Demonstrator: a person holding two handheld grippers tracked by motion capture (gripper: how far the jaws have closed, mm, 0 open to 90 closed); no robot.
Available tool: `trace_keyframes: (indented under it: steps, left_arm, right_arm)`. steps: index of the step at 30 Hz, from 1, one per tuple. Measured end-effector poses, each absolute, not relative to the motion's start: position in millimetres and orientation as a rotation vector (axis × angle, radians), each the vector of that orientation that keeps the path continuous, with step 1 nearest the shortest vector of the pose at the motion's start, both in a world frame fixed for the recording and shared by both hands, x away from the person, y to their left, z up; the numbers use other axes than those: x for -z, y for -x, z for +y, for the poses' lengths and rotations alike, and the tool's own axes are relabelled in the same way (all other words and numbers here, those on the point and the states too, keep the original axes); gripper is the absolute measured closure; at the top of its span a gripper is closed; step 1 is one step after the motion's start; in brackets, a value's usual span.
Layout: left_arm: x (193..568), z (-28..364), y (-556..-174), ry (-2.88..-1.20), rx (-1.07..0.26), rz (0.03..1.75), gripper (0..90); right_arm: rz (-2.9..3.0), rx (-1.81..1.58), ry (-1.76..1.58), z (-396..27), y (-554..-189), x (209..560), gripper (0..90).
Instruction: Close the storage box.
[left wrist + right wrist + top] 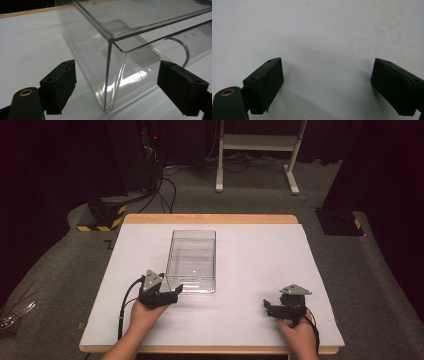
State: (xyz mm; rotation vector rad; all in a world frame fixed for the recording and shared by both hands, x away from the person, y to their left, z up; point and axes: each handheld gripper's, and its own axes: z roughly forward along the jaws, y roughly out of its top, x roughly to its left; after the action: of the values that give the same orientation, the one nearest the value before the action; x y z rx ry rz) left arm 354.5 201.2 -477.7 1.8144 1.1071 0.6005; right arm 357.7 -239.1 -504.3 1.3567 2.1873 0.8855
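White tabletop [260,270] bore a clear plastic box [192,260], its near corner between the left gripper's [172,291] open jaws for grasping, while the right gripper [267,307] idled open, well apart

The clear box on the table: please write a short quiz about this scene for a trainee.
1. True or false: the left tool grips the clear box.
2. Which part of the box is nearest to the left tool? A) near left corner B) far right corner C) the middle
3. What lies under the right tool?

Key: 1. False; its pads stand apart, with the box corner between them, untouched. 2. A. 3. The bare white table top.
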Motion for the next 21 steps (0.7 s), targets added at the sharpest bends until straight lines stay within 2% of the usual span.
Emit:
trace_keyframes:
  steps: [21]
  left_arm:
    - [483,199,-373,-1.795,-0.591,1.146,18.3]
  right_arm:
    - [2.187,-0.887,-1.356,-239,-358,504,11.2]
